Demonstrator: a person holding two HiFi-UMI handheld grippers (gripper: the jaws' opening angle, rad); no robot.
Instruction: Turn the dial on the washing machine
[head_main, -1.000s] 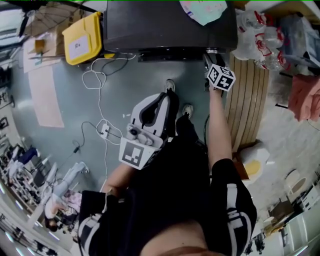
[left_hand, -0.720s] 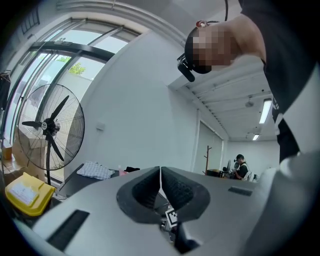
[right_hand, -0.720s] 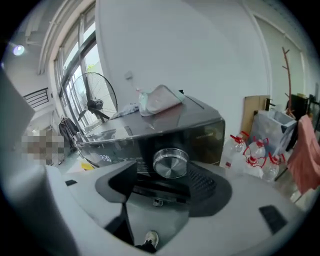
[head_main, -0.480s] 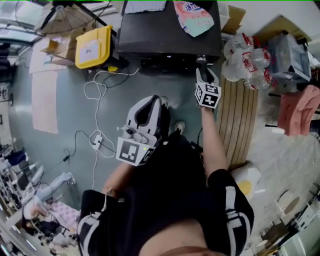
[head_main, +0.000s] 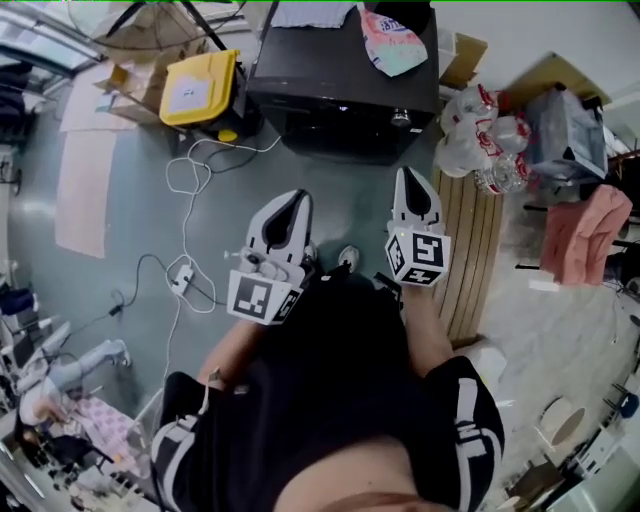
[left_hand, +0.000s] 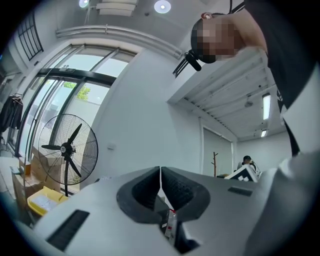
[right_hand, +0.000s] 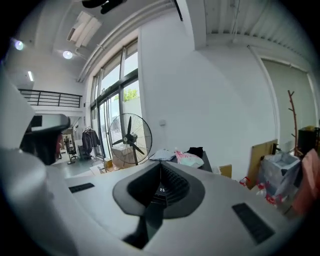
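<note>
The dark washing machine stands at the top of the head view, with a small round dial on its front edge and a pink-green cloth on its lid. My right gripper hovers over the floor, well short of the dial, its jaws shut on nothing. Beside it to the left, my left gripper also points at the machine, shut and empty. In the left gripper view the left gripper has its pads pressed together. The right gripper is equally shut in its own view, facing the machine's top.
A yellow bin and a standing fan are left of the machine. White cables trail over the floor. A slatted wooden board, packs of bottles and a pink cloth lie to the right.
The right gripper has drawn back from the dial toward the person, and its jaws have gone from open to shut. The left gripper has stayed roughly where it was.
</note>
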